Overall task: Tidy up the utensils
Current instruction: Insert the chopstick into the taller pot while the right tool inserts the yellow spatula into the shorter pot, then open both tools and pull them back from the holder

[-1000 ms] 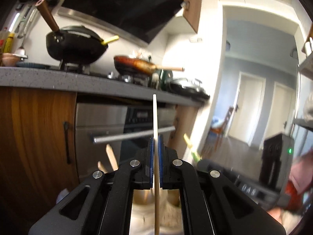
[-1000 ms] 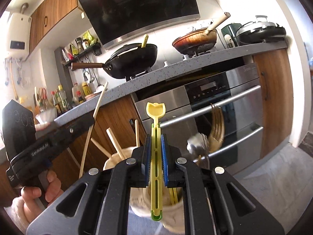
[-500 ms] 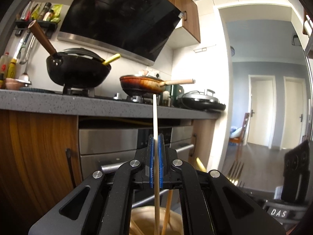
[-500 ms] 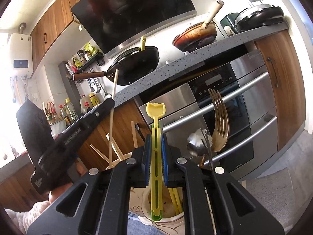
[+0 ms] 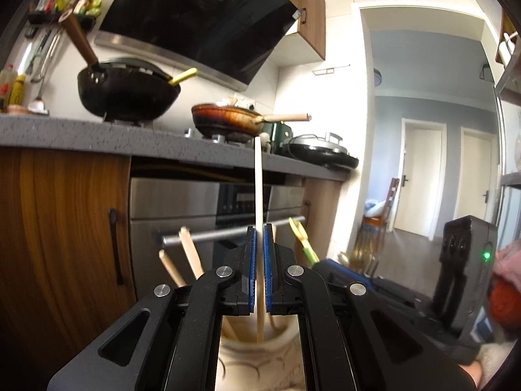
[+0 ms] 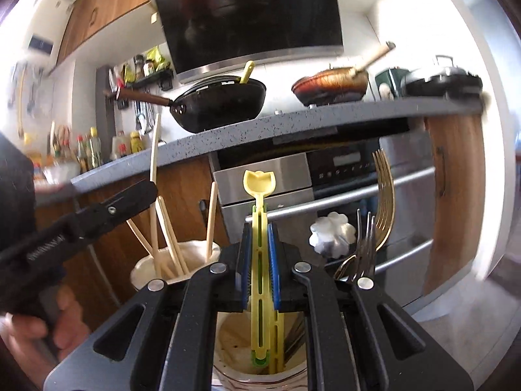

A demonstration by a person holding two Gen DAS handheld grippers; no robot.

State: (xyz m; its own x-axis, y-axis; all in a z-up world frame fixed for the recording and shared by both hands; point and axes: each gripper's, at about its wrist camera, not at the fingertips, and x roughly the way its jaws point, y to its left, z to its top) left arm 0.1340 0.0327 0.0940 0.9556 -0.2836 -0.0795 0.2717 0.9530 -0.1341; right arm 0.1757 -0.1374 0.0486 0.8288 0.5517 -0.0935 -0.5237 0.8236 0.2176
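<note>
My left gripper (image 5: pixel 259 228) is shut on a long pale wooden chopstick (image 5: pixel 258 182) held upright, its lower end inside a cream ceramic holder (image 5: pixel 260 358) with other chopsticks (image 5: pixel 190 254). The left gripper (image 6: pixel 143 192), its chopstick (image 6: pixel 153 176) and that holder (image 6: pixel 146 268) also show in the right wrist view. My right gripper (image 6: pixel 259 228) is shut on a yellow plastic utensil (image 6: pixel 259 260) with a tulip-shaped top, its lower end inside a second cream holder (image 6: pixel 234 335). Gold forks (image 6: pixel 384 195), a steel fork (image 6: pixel 363 247) and a white flower-shaped handle (image 6: pixel 332 234) stand at its right.
A grey counter (image 6: pixel 293 127) carries a black wok (image 6: pixel 221 104), a brown pan (image 6: pixel 329 88) and a lidded pot (image 6: pixel 443 81). A steel oven (image 6: pixel 358 195) sits below it, between wooden cabinet doors (image 5: pixel 65 228). An open doorway (image 5: pixel 420 176) lies to the right.
The left gripper has lowered its chopstick further into the holder. The right gripper has tipped downward over its holder with the yellow utensil still gripped.
</note>
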